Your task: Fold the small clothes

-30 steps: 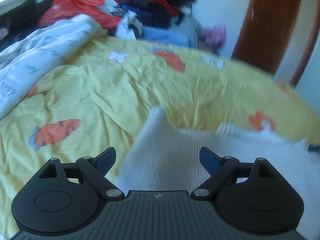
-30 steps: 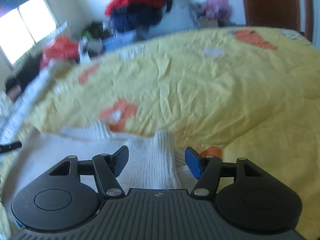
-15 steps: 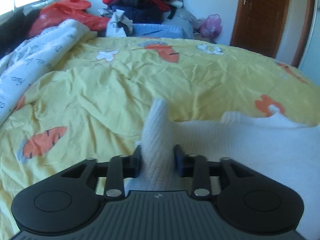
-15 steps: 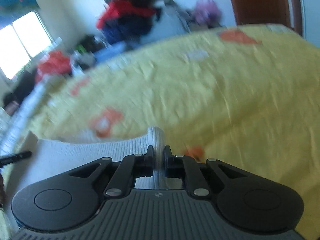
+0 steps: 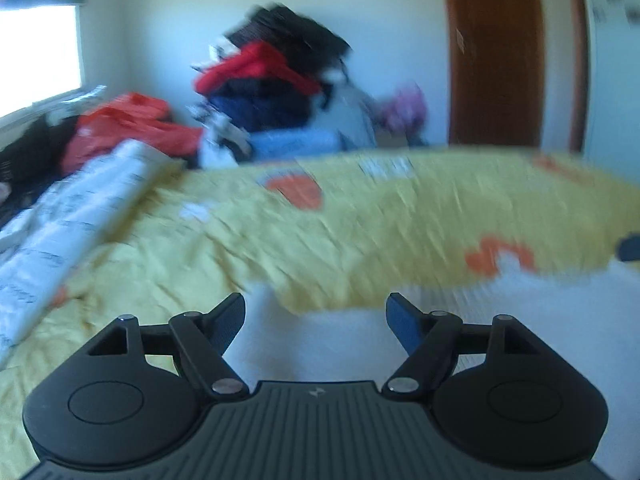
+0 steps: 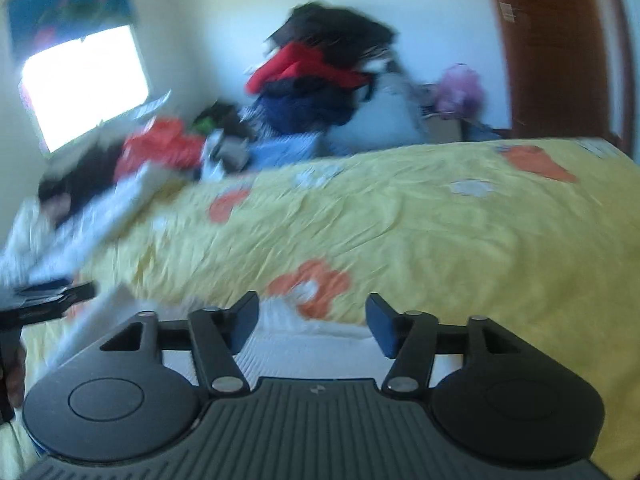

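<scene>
A white ribbed knit garment [image 5: 320,344] lies flat on a bed covered by a yellow quilt with orange carrot prints [image 6: 420,232]. The left tool [image 5: 316,320] and the right tool [image 6: 312,320] both hover just above the garment's near edge, jaws opening and gripping nothing. A blurred pile of dark and red clothes [image 6: 320,72] sits against the far wall.

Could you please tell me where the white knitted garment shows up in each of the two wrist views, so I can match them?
Left wrist view: the white knitted garment fills the lower middle and right, on the yellow bedspread, beneath the fingers.
Right wrist view: the garment lies along the bottom centre and lower left.
Shared landmark: the pile of clothes with a red piece, against the far wall.
</scene>
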### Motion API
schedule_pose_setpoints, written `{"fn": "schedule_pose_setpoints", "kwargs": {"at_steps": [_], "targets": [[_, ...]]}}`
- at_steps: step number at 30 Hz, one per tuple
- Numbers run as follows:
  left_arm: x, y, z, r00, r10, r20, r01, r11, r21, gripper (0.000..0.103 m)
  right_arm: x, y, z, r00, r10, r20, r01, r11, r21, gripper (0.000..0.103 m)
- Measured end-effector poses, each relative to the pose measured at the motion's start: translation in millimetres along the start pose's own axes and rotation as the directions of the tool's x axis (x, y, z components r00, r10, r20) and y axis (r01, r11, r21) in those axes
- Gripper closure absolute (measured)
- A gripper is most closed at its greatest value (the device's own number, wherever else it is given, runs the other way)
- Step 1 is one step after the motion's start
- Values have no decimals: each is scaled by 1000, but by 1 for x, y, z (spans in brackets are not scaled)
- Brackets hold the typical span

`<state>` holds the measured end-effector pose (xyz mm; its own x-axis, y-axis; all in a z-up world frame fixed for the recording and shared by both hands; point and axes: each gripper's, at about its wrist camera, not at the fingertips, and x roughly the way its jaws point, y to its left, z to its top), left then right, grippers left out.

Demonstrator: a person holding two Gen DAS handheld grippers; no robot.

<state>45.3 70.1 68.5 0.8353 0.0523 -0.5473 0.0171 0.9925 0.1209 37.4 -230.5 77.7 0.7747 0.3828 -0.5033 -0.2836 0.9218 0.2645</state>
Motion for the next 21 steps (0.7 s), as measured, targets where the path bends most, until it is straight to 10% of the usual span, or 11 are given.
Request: {"fn": "schedule_pose_setpoints", "kwargs": {"at_steps": [4,10,17,21], "targets": [[36,-13,-33,993,-3,-119,7,999,33,25,48,-12,-29,980,-155,-126,146,986,-78,36],[43,-1,-32,989,-69,-131,64,997,-39,16,34,-68,-38,997,-44,-62,53,986,158,51],[41,-4,-34,990,-62,-124,58,998,-39,16,30,-14,-18,981,-186,-59,186,982,-10,37],[41,-3,-34,990,-62,-124,58,998,-39,16,26,31,-4,999,-39,-27,37,997,-67,14]]}}
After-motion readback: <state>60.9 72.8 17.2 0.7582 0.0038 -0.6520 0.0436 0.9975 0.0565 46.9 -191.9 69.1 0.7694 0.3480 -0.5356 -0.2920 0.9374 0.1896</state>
